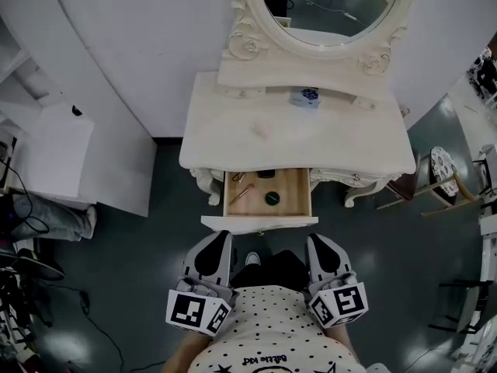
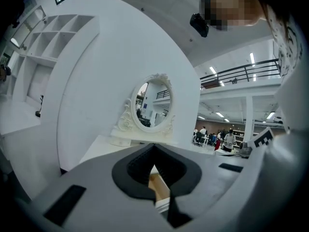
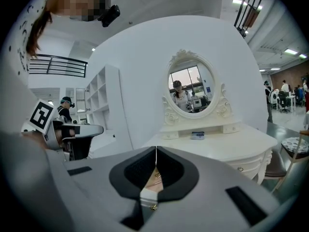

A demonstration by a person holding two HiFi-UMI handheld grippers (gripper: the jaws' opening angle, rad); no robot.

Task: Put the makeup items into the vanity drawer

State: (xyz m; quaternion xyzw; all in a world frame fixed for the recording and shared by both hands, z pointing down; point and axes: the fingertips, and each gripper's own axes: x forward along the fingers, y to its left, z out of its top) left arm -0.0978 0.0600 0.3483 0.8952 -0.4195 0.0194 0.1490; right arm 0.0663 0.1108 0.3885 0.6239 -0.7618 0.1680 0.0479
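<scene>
My left tongs and right tongs are both clenched on nothing, their tips just short of the open drawer. Inside it lie a slim stick, slanted from near-left to far-right, and a round dark compact. A small patterned box sits on the worktop under the mirror, its long axis along the back edge. I judge the box light, stiff and perhaps slick, so I'd pinch it across its narrow width.
</scene>
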